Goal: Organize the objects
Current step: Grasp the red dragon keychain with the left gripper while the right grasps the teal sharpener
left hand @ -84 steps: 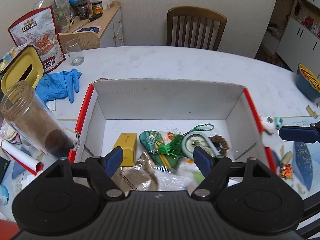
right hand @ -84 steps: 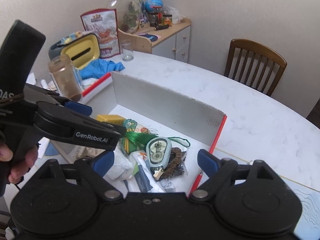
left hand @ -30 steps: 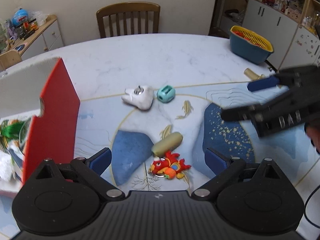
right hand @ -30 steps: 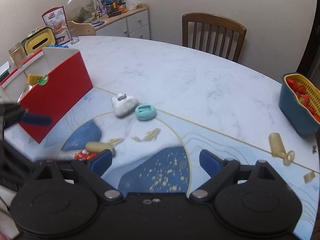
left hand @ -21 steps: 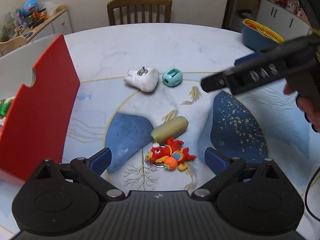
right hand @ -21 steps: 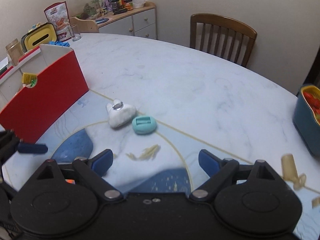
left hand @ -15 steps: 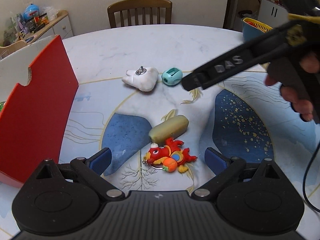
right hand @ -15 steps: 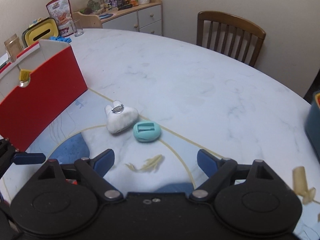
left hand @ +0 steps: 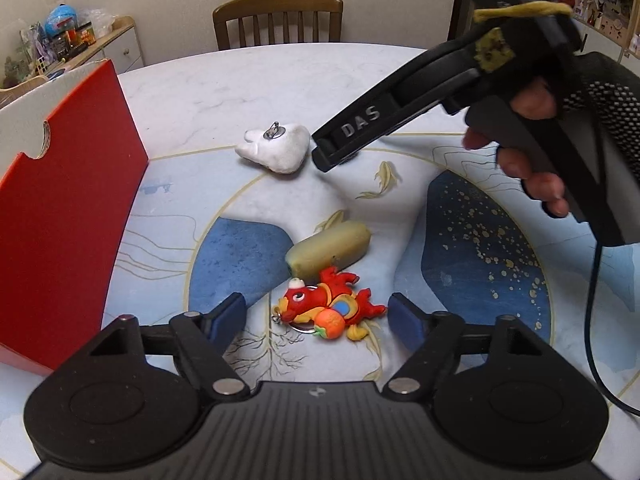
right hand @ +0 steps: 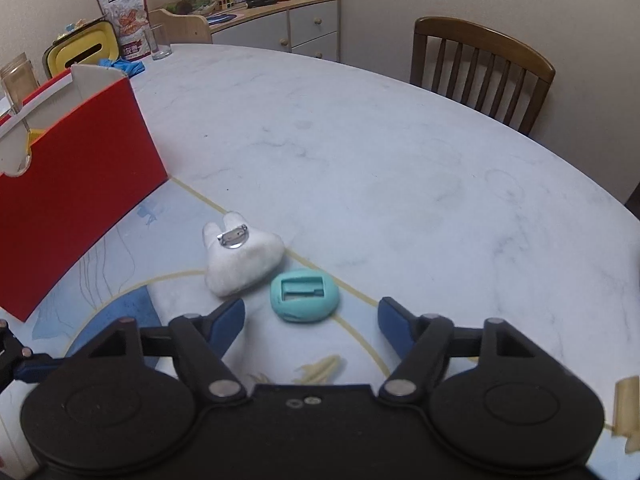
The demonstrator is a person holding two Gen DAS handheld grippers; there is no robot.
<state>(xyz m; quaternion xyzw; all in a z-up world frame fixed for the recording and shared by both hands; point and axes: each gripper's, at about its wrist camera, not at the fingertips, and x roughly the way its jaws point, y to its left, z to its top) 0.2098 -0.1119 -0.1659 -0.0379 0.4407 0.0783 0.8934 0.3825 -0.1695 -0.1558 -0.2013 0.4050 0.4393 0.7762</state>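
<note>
A red and orange toy keychain (left hand: 328, 308) lies on the patterned mat, between the fingertips of my left gripper (left hand: 316, 318). Those jaws are closing and the pads stand clear of the toy. A beige cylinder (left hand: 328, 246) lies just beyond it. In the right wrist view a teal oval piece (right hand: 304, 296) sits between the fingertips of my right gripper (right hand: 311, 319). Its jaws are closing too, without touching the piece. A white tooth-shaped plush (right hand: 240, 260) with a metal pin lies beside the teal piece. The red cardboard box (right hand: 80, 184) stands at the left.
A hand (left hand: 532, 176) holds the right gripper's black body above the mat (left hand: 480, 248), hiding the teal piece in the left wrist view. A wooden chair (right hand: 480, 68) stands behind the table. A glass (right hand: 160, 42), a jar (right hand: 16, 80) and a yellow-lidded container (right hand: 78, 54) sit beyond the box.
Both grippers left the box and came over the mat. The right one swung in over the teal piece, the left sank over the red toy. Both pairs of jaws narrowed.
</note>
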